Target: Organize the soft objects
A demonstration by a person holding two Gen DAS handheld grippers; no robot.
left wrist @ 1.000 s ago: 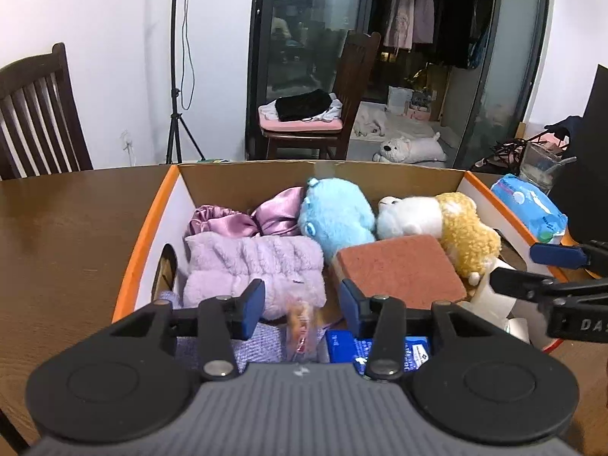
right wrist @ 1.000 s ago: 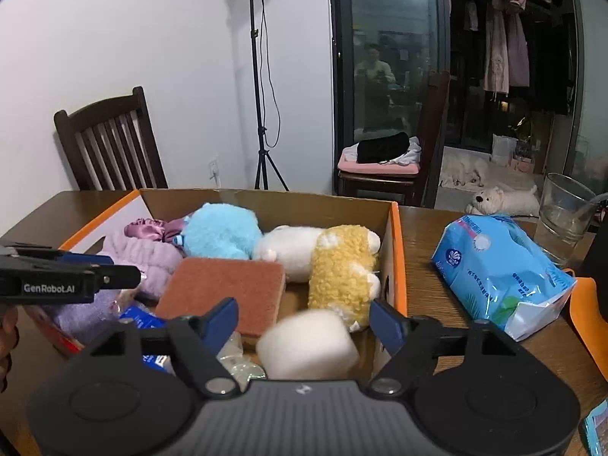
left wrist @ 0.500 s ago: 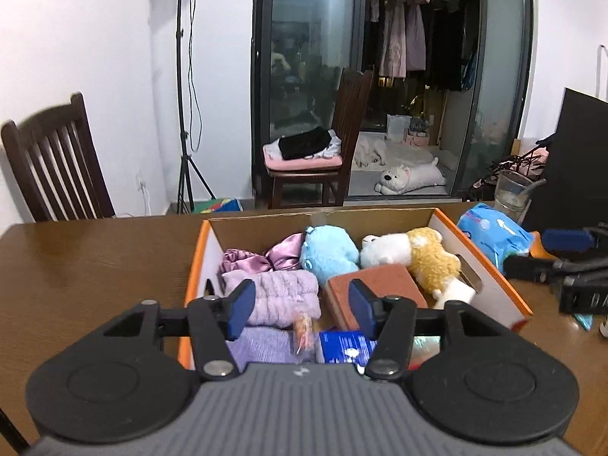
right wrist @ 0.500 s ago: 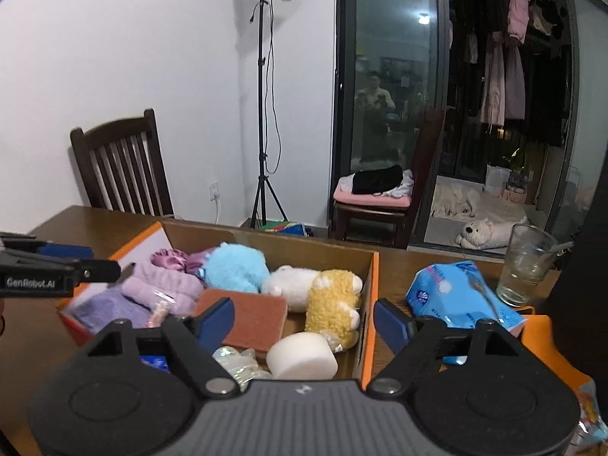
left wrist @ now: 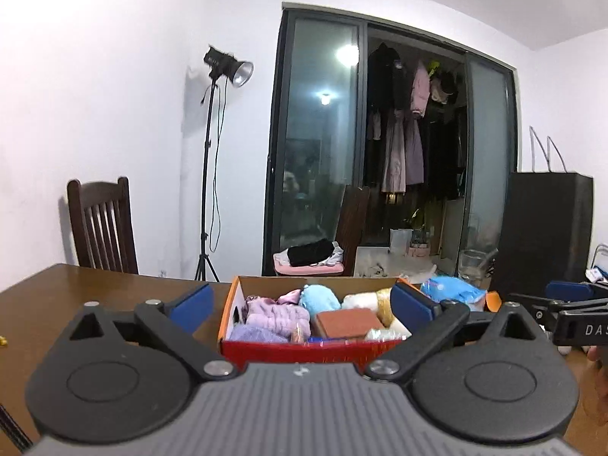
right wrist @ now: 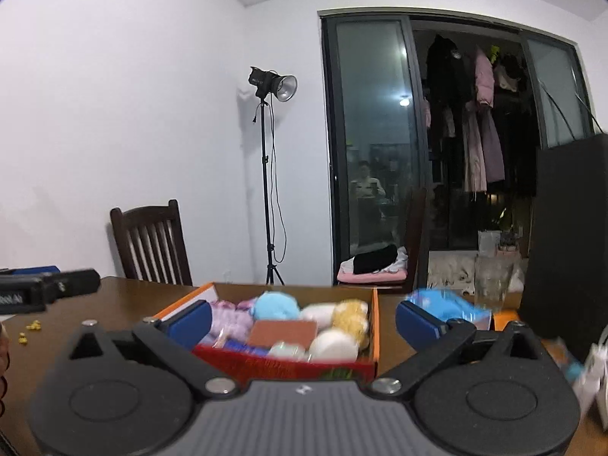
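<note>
A cardboard box [left wrist: 266, 347] with orange rims and a red front sits on the brown table; it also shows in the right wrist view [right wrist: 288, 364]. It holds several soft things: a purple towel [left wrist: 277, 317], a blue plush [left wrist: 319, 298], a brick-red sponge [left wrist: 347, 323], a white and yellow plush [right wrist: 342, 313] and a white sponge [right wrist: 334, 344]. My left gripper [left wrist: 302, 304] is open and empty, held back in front of the box. My right gripper [right wrist: 304, 321] is open and empty, also back from the box.
A blue tissue pack [left wrist: 454, 288] and a glass [right wrist: 490, 281] stand right of the box, beside a black box [right wrist: 566, 250]. Small yellow bits [right wrist: 32, 326] lie on the table at left. Wooden chairs [right wrist: 152, 243] and a light stand [right wrist: 268, 190] are behind.
Both grippers have pulled back and up from the box, so it looks smaller and its red front shows. The left jaws have opened wider. Nothing was picked up.
</note>
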